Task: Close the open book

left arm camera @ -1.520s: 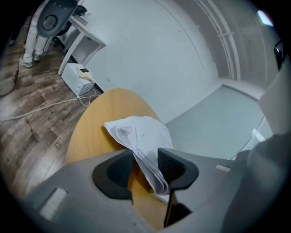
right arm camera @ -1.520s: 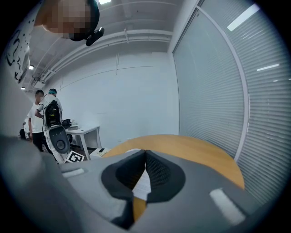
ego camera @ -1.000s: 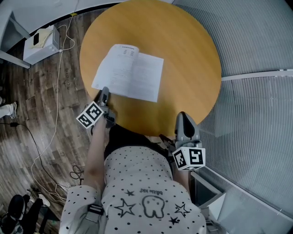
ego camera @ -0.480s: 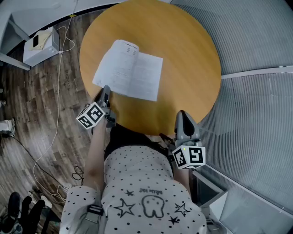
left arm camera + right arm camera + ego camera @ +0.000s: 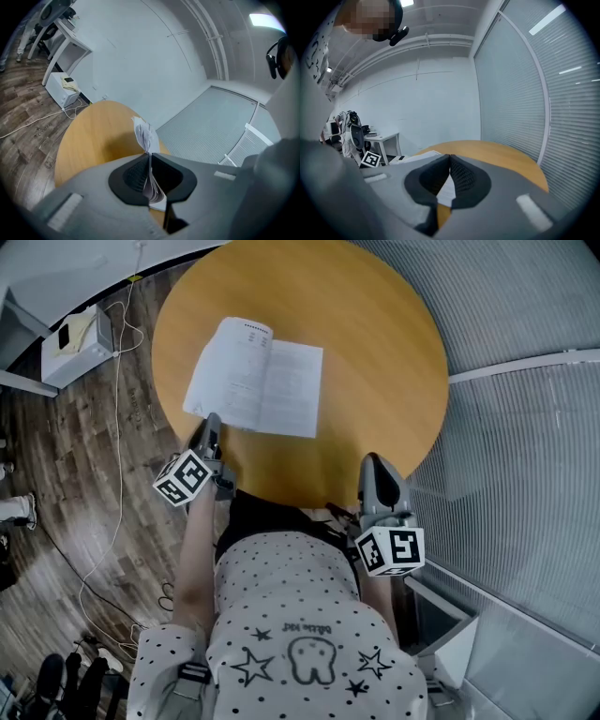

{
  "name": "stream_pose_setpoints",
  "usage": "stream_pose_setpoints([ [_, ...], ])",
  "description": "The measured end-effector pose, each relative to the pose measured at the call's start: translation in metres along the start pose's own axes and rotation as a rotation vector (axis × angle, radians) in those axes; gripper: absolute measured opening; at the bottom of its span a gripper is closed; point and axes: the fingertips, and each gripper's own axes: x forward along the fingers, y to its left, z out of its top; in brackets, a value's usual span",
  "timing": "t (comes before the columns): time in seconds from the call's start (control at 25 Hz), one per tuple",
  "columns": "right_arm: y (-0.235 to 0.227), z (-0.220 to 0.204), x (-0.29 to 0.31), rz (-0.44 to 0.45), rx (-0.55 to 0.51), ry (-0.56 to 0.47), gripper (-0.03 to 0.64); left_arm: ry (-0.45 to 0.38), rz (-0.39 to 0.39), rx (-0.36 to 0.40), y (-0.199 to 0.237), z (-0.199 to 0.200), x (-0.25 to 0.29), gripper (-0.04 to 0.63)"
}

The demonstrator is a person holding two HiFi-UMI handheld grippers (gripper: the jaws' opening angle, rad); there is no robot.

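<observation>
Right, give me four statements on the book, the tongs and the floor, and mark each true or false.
1. The book lies open on the round table. True.
2. The left tongs are empty. False: they have just been closing and pinch pages at the book's left edge.
3. The right tongs hold the book too. False: shut on nothing, clear of the book.
4. A white box stands on the floor beside the table. True.
</observation>
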Motion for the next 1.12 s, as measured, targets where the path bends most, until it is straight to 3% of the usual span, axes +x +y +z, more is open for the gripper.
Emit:
stream_pose_setpoints([
  [0.48,-0.019,-0.006,-0.012,-0.024,0.033,-0.027,0.003,0.034,-0.034,0.141,-0.033,-0.010,0.005,0.026],
  [1.12,-0.029,-0.006,-0.018,-0.063,0.061,-0.054,0.005,0.067,-0.037,0.206,-0.045,-0.014,0.008,0.026],
])
